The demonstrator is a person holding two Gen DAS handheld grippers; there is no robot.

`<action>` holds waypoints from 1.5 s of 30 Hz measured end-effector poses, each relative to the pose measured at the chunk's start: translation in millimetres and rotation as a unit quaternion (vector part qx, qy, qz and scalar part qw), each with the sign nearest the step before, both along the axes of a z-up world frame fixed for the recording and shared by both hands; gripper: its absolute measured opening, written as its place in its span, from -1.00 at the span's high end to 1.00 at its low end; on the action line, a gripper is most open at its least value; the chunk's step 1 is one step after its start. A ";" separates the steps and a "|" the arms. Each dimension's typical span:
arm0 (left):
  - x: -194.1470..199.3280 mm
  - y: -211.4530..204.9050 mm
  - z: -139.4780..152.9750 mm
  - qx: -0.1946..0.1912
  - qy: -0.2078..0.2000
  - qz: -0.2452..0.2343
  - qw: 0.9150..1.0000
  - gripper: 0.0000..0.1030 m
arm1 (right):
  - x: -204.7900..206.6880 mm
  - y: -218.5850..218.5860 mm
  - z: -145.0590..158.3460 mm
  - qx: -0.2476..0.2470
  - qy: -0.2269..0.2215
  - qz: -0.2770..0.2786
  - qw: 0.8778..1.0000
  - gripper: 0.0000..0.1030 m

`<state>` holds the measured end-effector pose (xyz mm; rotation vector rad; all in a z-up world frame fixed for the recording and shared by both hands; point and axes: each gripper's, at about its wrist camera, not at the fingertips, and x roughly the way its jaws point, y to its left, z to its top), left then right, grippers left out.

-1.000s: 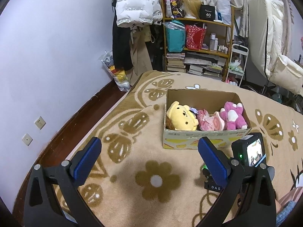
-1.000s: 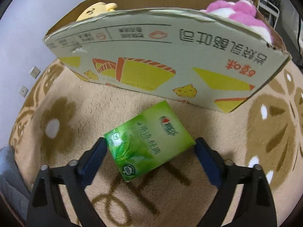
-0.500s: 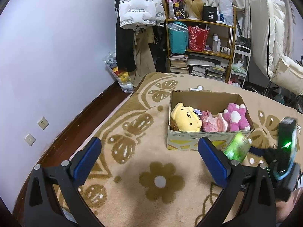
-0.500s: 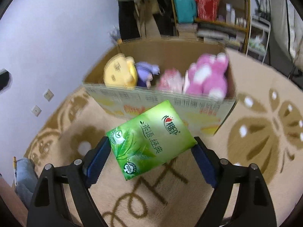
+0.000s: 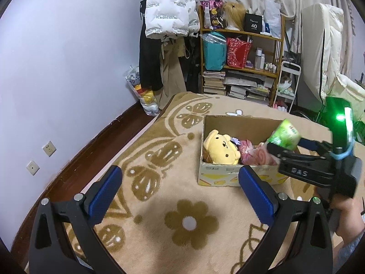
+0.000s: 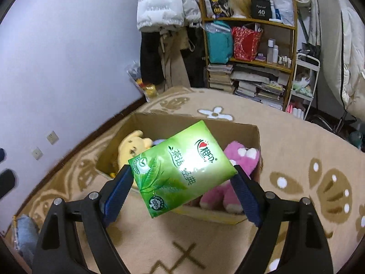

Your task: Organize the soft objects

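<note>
My right gripper (image 6: 182, 182) is shut on a green tissue pack (image 6: 182, 166) and holds it in the air over the near edge of an open cardboard box (image 6: 255, 134). The box holds a yellow plush dog (image 6: 134, 146) and a pink plush (image 6: 239, 159). In the left wrist view the same tissue pack (image 5: 284, 135) hangs over the right end of the box (image 5: 228, 178), with the yellow plush (image 5: 220, 149) and a pink soft toy (image 5: 253, 154) inside. My left gripper (image 5: 180, 194) is open and empty, low over the carpet in front of the box.
The box sits on a beige flowered carpet (image 5: 173, 194). A shelf with books and bags (image 5: 239, 68), hanging coats (image 5: 168, 22) and a white cart (image 5: 287, 84) stand at the back. The purple wall (image 5: 57, 68) runs along the left.
My right gripper lifted the tissue pack off the carpet in front of the box and carried it up over the box's near edge. My left gripper rose slightly.
</note>
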<state>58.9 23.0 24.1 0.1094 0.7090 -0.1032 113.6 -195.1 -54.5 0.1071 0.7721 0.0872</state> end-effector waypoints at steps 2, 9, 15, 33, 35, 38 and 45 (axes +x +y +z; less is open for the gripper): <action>-1.1 0.7 0.7 -0.003 -0.002 0.000 1.000 -0.96 | 6.1 -2.8 -5.2 0.012 0.004 0.012 1.000 -0.76; -2.4 -2.1 0.6 0.002 0.000 -0.010 1.000 -0.96 | 18.2 -9.6 -18.3 0.003 0.033 0.000 0.999 -0.77; -5.3 -7.1 0.2 0.012 -0.008 -0.011 1.000 -0.96 | 5.2 -18.2 -8.5 0.018 0.019 -0.003 1.000 -0.96; -30.7 10.1 18.1 -0.006 -0.049 0.008 0.999 -0.96 | -64.7 -35.0 50.7 0.012 -0.053 -0.023 0.998 -1.00; -34.2 9.2 20.0 -0.008 -0.054 0.005 0.998 -0.96 | -77.6 -33.9 58.6 0.013 -0.067 -0.023 0.997 -1.00; -40.7 8.1 21.6 -0.010 -0.063 0.003 0.998 -0.96 | -97.2 -30.6 68.8 0.016 -0.081 -0.018 0.996 -1.00; -50.9 6.7 19.1 -0.016 -0.068 0.001 0.998 -0.96 | -128.4 -22.8 70.8 0.003 -0.093 -0.012 0.996 -1.00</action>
